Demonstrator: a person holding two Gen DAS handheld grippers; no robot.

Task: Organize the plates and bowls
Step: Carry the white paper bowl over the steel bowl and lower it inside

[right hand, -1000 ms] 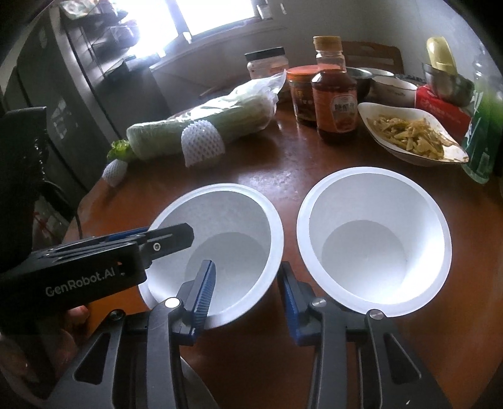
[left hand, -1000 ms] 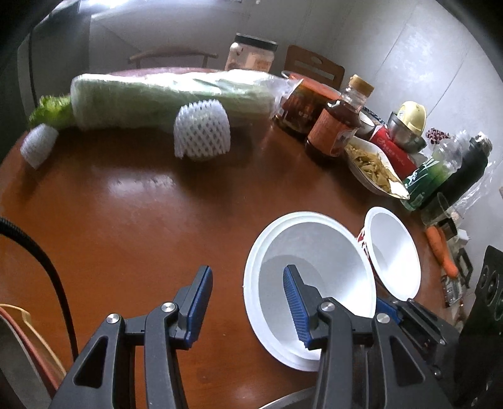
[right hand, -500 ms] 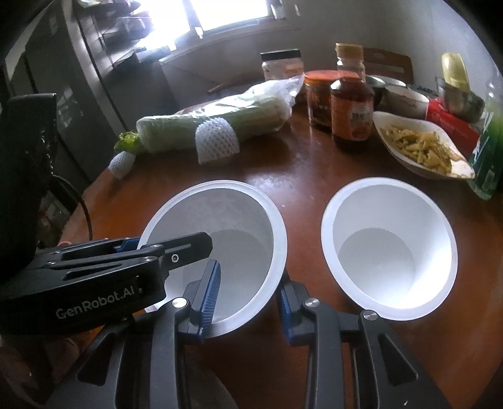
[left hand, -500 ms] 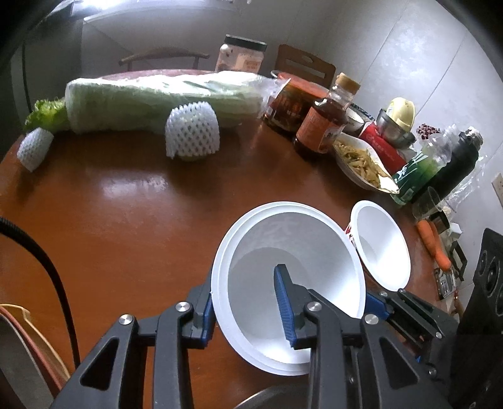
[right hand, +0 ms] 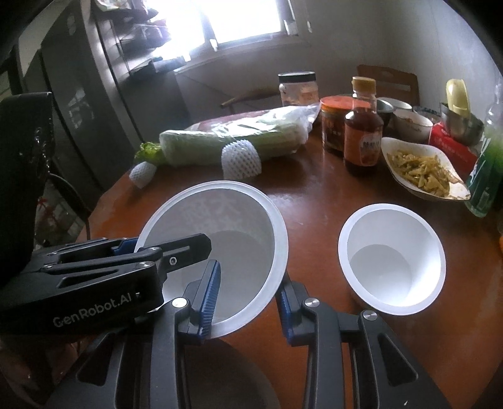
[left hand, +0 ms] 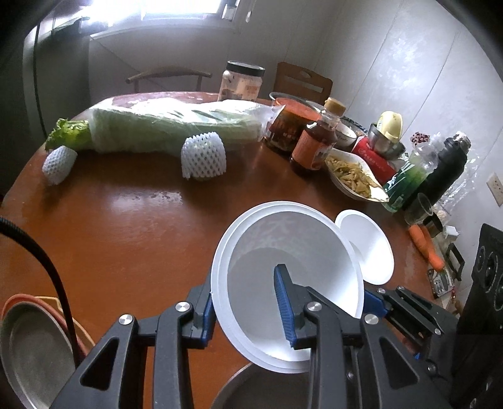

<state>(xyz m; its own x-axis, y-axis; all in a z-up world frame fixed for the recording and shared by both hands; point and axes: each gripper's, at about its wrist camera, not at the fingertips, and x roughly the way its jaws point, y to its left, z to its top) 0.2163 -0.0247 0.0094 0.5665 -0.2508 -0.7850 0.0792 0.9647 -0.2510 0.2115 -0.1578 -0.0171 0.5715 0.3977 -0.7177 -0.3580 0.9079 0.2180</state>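
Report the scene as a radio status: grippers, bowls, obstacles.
Left gripper: jaws just closed, clamping bowl wall. Right gripper shut on same bowl, tilted. Second bowl beside, apart; nothing blocking.

Daylight is being thrown from an overexposed window point(right hand: 239, 22), and glare is being reflected off the worktop point(left hand: 151, 201). Edges are being bent and darkened by fisheye distortion.

Left claw point(left hand: 245, 310) clamped tight, right claw point(right hand: 248, 299) likewise, both angled downward
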